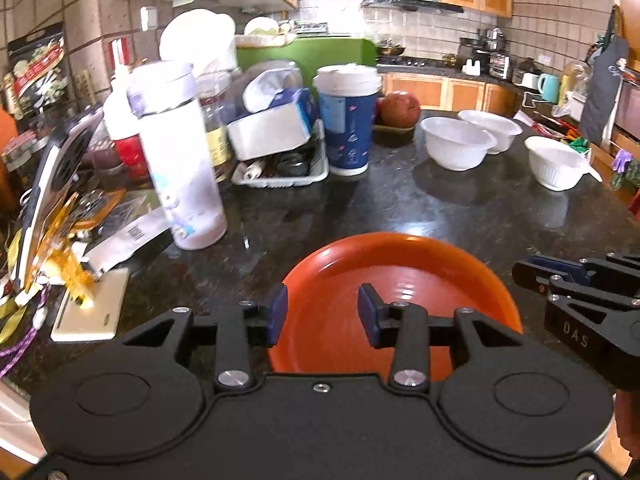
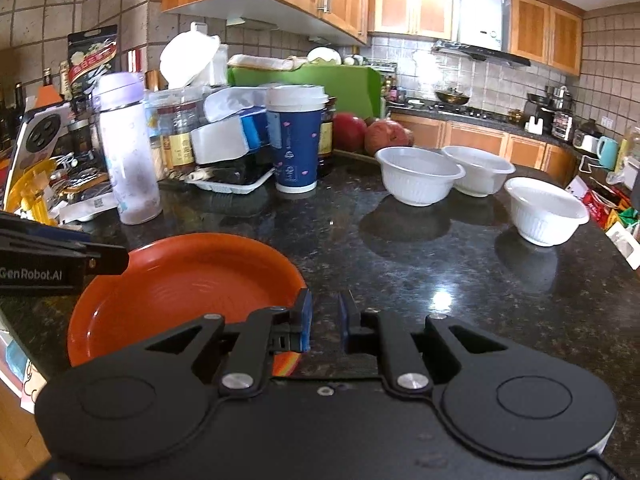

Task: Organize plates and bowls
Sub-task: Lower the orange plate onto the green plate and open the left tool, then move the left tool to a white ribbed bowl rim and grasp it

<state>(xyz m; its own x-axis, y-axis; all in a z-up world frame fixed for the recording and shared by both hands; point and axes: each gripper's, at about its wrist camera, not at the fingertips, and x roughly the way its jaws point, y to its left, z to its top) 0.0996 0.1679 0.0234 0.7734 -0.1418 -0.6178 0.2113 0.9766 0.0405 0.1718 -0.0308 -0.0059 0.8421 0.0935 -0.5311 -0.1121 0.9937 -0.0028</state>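
An orange plate (image 1: 400, 280) lies on the dark granite counter near its front edge; it also shows in the right wrist view (image 2: 180, 284). My left gripper (image 1: 322, 314) is open and hovers over the plate's left part, one pad past its rim. My right gripper (image 2: 325, 322) is open by a narrow gap, empty, just right of the plate; it shows in the left wrist view (image 1: 560, 276). Three white bowls (image 2: 418, 176) (image 2: 478, 170) (image 2: 544, 210) stand apart at the back right of the counter.
Clutter lines the left and back: a white bottle (image 1: 180, 160), a blue paper cup (image 2: 296, 140), a tissue pack on a tray (image 1: 276, 128), a phone on a yellow stand (image 1: 56, 196), red fruit (image 2: 388, 136). Bare counter (image 2: 400, 272) lies between plate and bowls.
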